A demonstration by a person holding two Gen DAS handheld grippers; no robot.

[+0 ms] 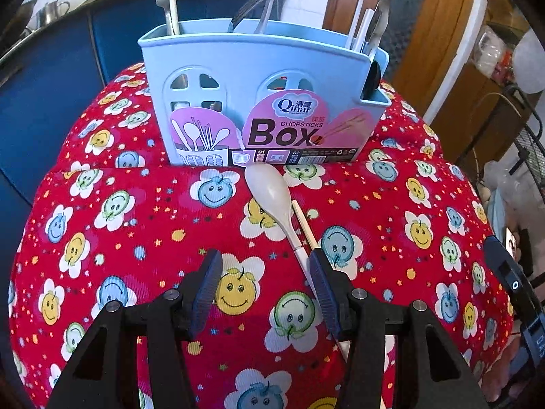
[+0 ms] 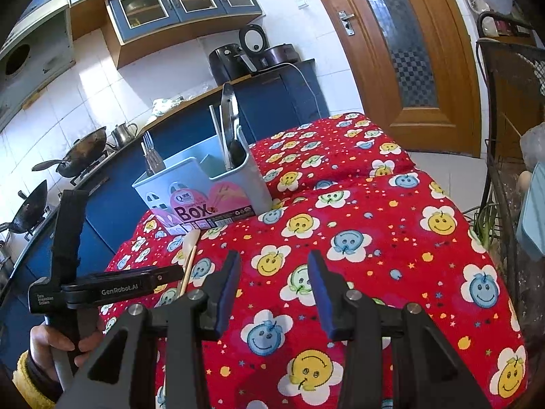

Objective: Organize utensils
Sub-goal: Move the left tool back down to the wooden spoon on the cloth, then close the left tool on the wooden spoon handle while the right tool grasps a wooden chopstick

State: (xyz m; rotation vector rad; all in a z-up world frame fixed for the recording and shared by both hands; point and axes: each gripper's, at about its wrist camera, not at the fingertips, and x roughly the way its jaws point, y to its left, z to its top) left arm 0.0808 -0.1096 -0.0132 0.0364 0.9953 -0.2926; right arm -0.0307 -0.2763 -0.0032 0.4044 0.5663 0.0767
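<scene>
Left gripper [image 1: 264, 281] parted and empty over red cloth [image 1: 143, 225], right finger just beside cream spoon [image 1: 272, 197] and chopstick [image 1: 305, 221] lying before blue box [image 1: 238, 64]; best shifted rightward to straddle spoon handle before closing, right gripper [image 2: 274, 289] idle, apart.

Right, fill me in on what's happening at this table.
A person is sorting utensils into the light blue plastic chopsticks box on the red smiley-flower tablecloth. Forks, tongs and other pieces already stand in it. A cream plastic spoon and a wooden chopstick still lie on the cloth. The left gripper hangs over the spoon's handle, jaws open. The right gripper is open and empty.
</scene>
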